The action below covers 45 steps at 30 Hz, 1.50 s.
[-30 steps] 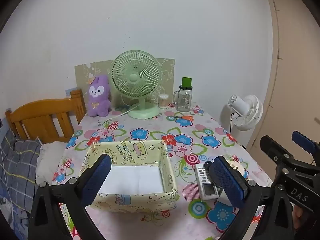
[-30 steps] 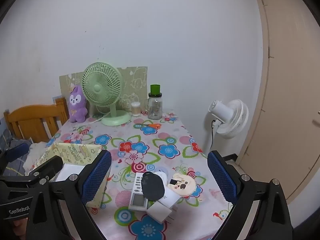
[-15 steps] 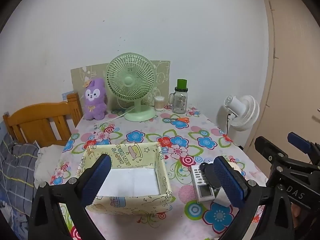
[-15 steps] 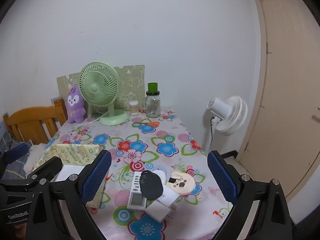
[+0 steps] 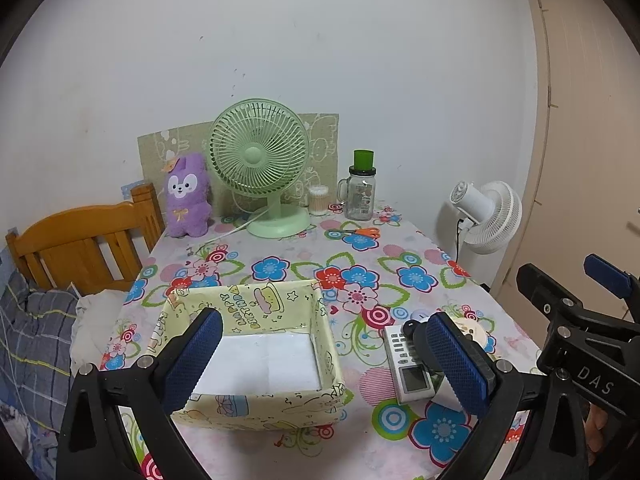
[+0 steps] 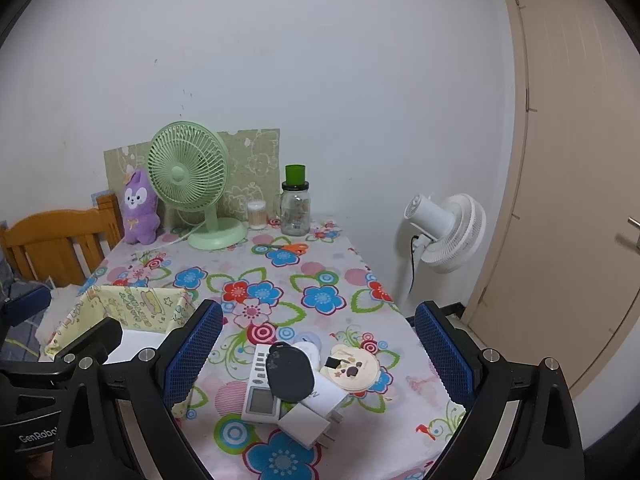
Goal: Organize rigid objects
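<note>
A small heap of rigid objects lies on the floral tablecloth [image 6: 320, 276] in the lower middle of the right wrist view: a white remote control [image 6: 260, 388] with a small screen, a dark oval tag [image 6: 290, 372] resting on top of it, a white plug adapter [image 6: 304, 424] touching its lower edge, a second white block [image 6: 326, 394] under the tag, and a round cream compact [image 6: 352, 366] just to the right. To the left of the heap, in the lower left of that view, stands a pale yellow fabric box [image 6: 136, 304] printed with cartoons, its white floor bare. In the left wrist view the same box [image 5: 256, 304] fills the lower centre, with the remote [image 5: 408, 364] just to its right. The left gripper [image 5: 324, 360] hovers above the box with its blue-padded fingers spread wide, holding nothing. The right gripper [image 6: 318, 354] hangs over the heap, its blue pads equally far apart and also holding nothing. At the far end of the table, in the upper middle of both views, stand a green desk fan [image 5: 260, 160], a purple plush rabbit [image 5: 188, 196], a glass jar with a green lid [image 5: 360, 188] and orange-handled scissors [image 5: 360, 232]. A wooden chair [image 5: 80, 248] sits at the left edge, a white floor fan [image 5: 488, 216] at the right, beside a beige door [image 5: 580, 140].
</note>
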Tool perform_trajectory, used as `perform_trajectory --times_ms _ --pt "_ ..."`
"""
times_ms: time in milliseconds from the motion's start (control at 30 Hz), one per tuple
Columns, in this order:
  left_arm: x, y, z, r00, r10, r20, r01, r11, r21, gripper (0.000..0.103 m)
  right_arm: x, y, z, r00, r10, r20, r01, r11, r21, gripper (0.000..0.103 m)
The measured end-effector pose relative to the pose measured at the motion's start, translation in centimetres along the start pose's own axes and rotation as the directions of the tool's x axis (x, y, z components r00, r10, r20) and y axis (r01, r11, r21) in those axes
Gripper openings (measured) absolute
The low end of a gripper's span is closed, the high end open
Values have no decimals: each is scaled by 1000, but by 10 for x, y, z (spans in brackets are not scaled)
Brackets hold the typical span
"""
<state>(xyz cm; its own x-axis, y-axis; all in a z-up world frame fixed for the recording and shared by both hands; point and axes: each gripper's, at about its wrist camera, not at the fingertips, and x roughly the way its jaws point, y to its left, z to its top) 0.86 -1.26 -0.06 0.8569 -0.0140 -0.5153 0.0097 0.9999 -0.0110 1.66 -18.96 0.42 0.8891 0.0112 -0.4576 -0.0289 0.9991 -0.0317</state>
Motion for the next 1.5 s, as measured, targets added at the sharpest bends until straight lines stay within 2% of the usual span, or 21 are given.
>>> perform_trajectory --times_ms 533,733,1167,1500 --pt "5 5 -1 1000 4 -8 -4 1000 -13 103 6 -3 -1 999 45 -21 -44 998 39 98" --pt "5 6 -2 1000 4 -7 -4 1000 -13 103 5 1 0 1000 22 -8 -22 1000 14 98" --pt "4 6 -6 1000 11 -6 -12 1000 -14 103 6 2 -1 999 36 -21 -36 999 15 98" --pt "11 5 -6 1000 7 -26 -8 1000 -14 97 14 3 -3 998 42 -42 -42 999 12 98"
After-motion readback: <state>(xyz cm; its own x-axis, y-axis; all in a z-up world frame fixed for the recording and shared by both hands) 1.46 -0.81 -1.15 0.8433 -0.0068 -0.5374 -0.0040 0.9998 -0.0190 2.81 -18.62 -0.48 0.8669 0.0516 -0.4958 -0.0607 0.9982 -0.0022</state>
